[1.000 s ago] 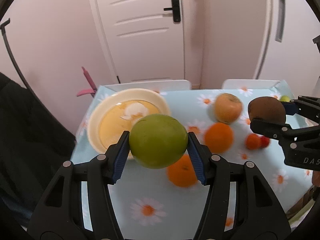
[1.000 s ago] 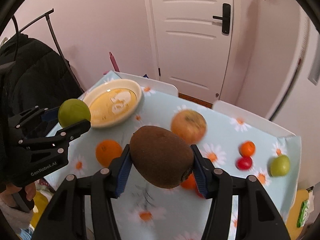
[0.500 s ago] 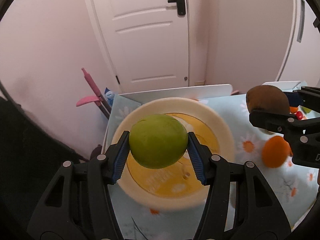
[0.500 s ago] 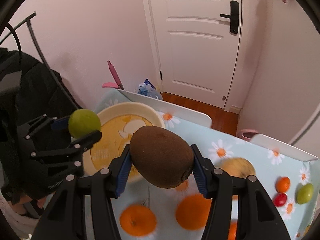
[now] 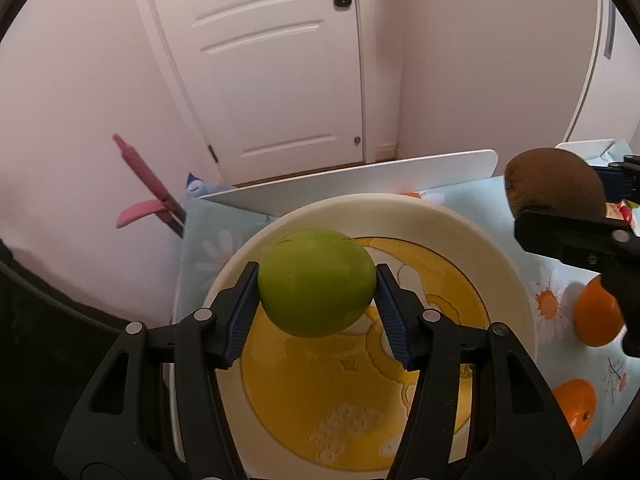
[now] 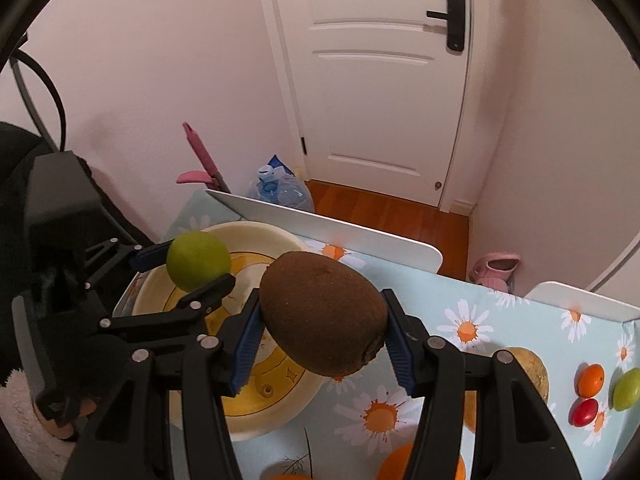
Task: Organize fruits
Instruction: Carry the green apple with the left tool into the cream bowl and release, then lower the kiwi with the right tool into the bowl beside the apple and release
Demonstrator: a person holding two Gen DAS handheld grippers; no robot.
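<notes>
The left gripper (image 5: 316, 312) is clamped on a green fruit (image 5: 316, 282) above the bowl (image 5: 460, 224); the right gripper (image 6: 322, 332) grips a kiwi (image 6: 324, 312) over the bowl's rim. Released from this height, either could bounce out across the table (image 6: 500, 320), or the grippers could collide.

**Two wrist cameras angled down on one bowl**

Each fisheye looks steeply down along its own fingers, close over the table (image 5: 208, 236). Left view sits directly above the cream bowl (image 5: 500, 264); right view sees it from the side. Both share the bowl, white door (image 6: 380, 100) and each other's gripper
</notes>
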